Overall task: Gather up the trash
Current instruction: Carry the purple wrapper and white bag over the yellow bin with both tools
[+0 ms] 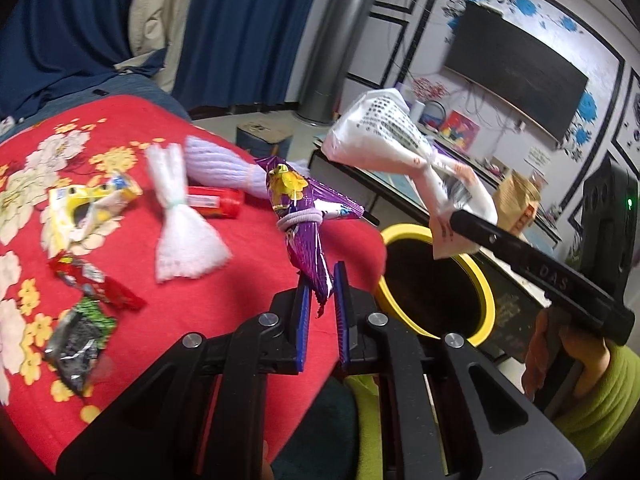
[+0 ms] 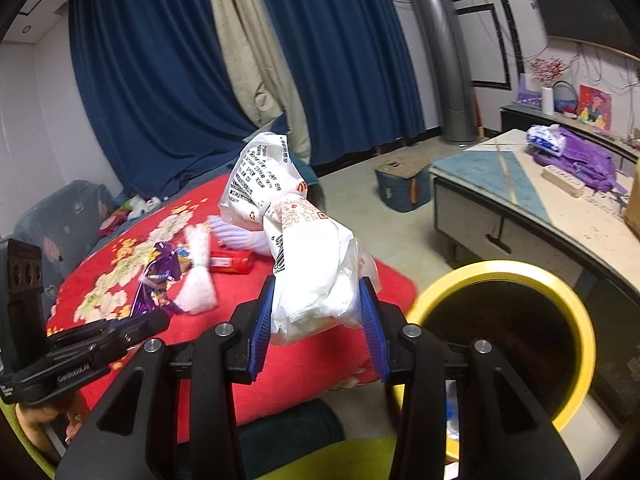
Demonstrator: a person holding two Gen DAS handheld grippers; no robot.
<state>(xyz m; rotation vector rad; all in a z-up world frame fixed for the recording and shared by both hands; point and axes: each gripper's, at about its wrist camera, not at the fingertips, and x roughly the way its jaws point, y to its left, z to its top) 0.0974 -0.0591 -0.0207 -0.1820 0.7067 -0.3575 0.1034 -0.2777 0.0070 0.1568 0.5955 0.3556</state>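
Observation:
My left gripper (image 1: pixel 322 280) is shut on the lower end of a purple snack wrapper (image 1: pixel 298 208) tied with a band, held above the edge of the red flowered blanket (image 1: pixel 224 280). My right gripper (image 2: pixel 318 294) is shut on a white printed plastic bag (image 2: pixel 308 248), also tied in the middle; the same white bag (image 1: pixel 384 132) shows in the left wrist view, up and to the right. The yellow-rimmed bin (image 2: pixel 516 272) stands low at the right, its dark mouth open; the bin (image 1: pixel 486 292) lies right of my left gripper.
On the blanket lie a white mesh sleeve (image 1: pixel 180 224), a lilac mesh sleeve (image 1: pixel 224 164), a red wrapper (image 1: pixel 214 202), a yellow box (image 1: pixel 76 208), a red-and-silver wrapper (image 1: pixel 92 284) and a green-black one (image 1: pixel 80 340). A low cabinet (image 2: pixel 520 208) stands behind the bin.

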